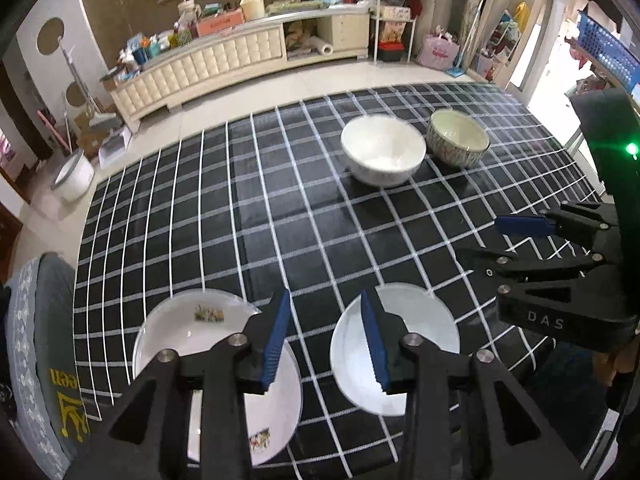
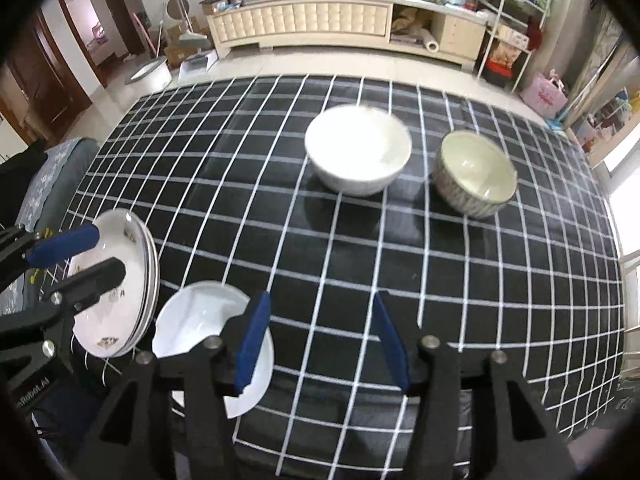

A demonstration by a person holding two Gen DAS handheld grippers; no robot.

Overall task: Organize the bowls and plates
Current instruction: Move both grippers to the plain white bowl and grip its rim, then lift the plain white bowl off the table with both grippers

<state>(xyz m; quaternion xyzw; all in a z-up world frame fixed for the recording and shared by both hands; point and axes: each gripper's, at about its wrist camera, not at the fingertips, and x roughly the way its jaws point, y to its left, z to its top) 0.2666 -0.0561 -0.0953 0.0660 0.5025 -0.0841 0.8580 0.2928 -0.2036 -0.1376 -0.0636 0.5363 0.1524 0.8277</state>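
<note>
On the black, white-gridded tablecloth (image 1: pixel 280 208), the left gripper (image 1: pixel 326 344) hangs with jaws apart and empty between a glossy flower-printed plate stack (image 1: pixel 188 332) and a plain white plate (image 1: pixel 420 320), while the right gripper (image 2: pixel 324 344), likewise parted and empty, has that plate just left of it and a smooth white bowl (image 2: pixel 358 154) and speckled bowl (image 2: pixel 476 174) well beyond.

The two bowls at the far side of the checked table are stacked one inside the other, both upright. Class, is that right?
Not quite. The white bowl and the patterned bowl stand side by side, apart, not stacked; both are upright. The right wrist view shows the gap between them.
</note>
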